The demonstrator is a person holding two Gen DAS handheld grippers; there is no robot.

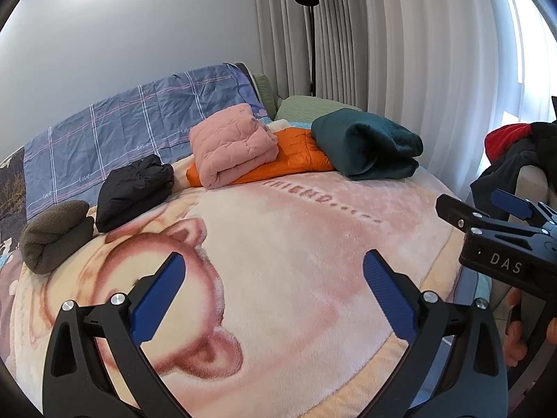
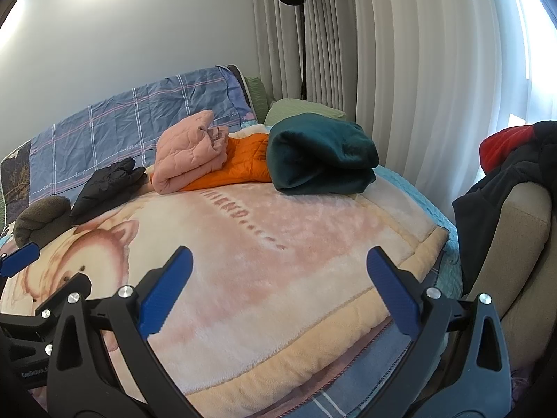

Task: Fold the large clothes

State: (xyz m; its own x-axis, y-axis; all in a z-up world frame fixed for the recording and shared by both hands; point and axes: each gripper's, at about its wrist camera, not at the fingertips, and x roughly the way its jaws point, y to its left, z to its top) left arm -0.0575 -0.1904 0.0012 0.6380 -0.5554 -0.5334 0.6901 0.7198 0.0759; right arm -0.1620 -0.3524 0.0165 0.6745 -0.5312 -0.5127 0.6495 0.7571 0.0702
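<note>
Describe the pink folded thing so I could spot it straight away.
Look at the bed, toward the blue checked cover. The pink quilted jacket lies folded, partly on an orange jacket. It is the only pale pink bundle.

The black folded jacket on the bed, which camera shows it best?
The left wrist view: there the black folded jacket shows as a whole bundle, between the olive fleece roll and the pink quilted jacket. The right wrist view shows it smaller, at a flatter angle.
</note>
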